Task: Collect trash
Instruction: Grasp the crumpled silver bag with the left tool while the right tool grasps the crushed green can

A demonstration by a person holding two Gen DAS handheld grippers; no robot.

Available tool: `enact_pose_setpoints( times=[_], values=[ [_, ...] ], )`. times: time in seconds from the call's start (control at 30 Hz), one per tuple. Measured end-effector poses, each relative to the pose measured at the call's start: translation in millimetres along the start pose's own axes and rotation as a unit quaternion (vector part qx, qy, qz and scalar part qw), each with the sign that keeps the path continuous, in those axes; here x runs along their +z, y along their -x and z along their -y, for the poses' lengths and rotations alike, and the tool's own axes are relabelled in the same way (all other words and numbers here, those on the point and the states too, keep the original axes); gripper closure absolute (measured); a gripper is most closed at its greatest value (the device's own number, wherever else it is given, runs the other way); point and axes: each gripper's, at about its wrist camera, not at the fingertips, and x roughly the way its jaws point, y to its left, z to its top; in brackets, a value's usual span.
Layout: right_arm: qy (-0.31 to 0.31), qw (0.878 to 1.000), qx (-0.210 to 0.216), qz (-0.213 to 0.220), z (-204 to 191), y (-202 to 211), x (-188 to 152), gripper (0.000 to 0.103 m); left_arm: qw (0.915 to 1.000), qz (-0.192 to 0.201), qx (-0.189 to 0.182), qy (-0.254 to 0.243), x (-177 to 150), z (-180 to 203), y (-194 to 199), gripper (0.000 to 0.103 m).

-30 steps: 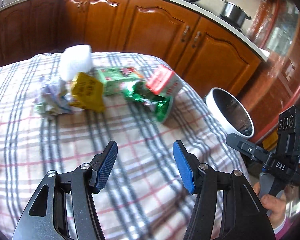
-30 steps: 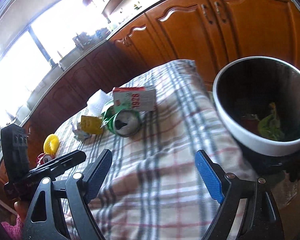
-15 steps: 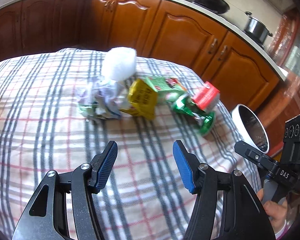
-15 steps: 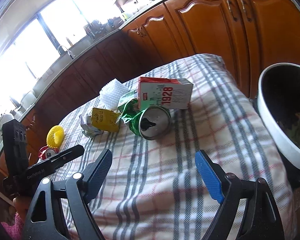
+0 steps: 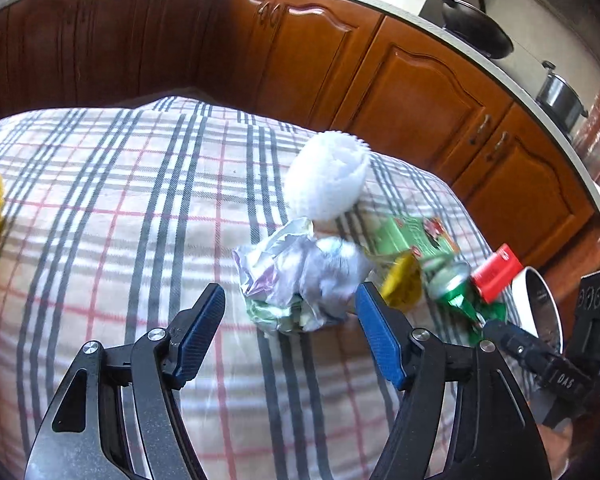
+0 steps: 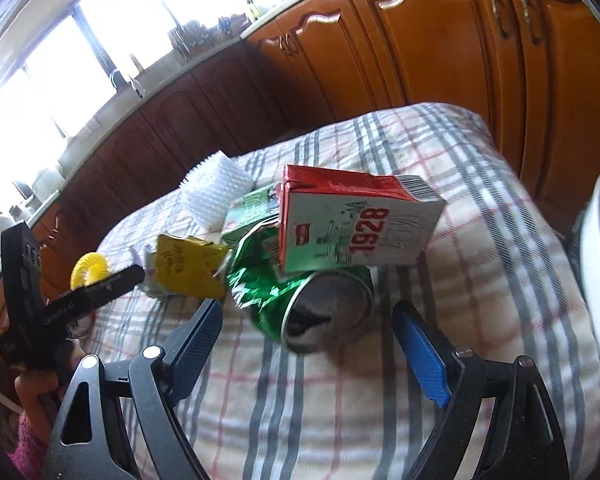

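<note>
Both jaws wide, nr trash pile (image 5: pixel 300 280)

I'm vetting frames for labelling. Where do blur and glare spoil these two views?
Left wrist view: motion blur smears the green can and yellow wrapper; the left tongs stay sharp. Right wrist view: the window is blown out white at upper left, the can mouth is soft, and "1928" on the carton remains readable. Both bend the cabinets.
</note>
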Motion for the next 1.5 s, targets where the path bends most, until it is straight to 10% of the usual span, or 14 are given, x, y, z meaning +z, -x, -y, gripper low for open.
enact_pose_setpoints(
  times=[0.13,0.53,1.0,1.5],
  values=[
    [0.011,1.0,-0.004,-0.011,-3,-15,5,0.018,0.9999,0.0,-0.009,-0.014,3,4,-10,0.035],
    [0.023,1.0,0.021,-0.001,-20,10,-19,0.024,0.9978,0.008,-0.026,-0.061,-20,23,21,0.095],
    [0.009,0.999,0.018,0.043,-13,85,-60,0.024,0.9895,0.01,-0.105,-0.099,-62,79,69,0.102],
    [-0.044,0.996,-0.013,0.074,35,122,-73,0.024,0.9851,0.005,-0.108,-0.134,-74,106,69,0.102]
  ],
)
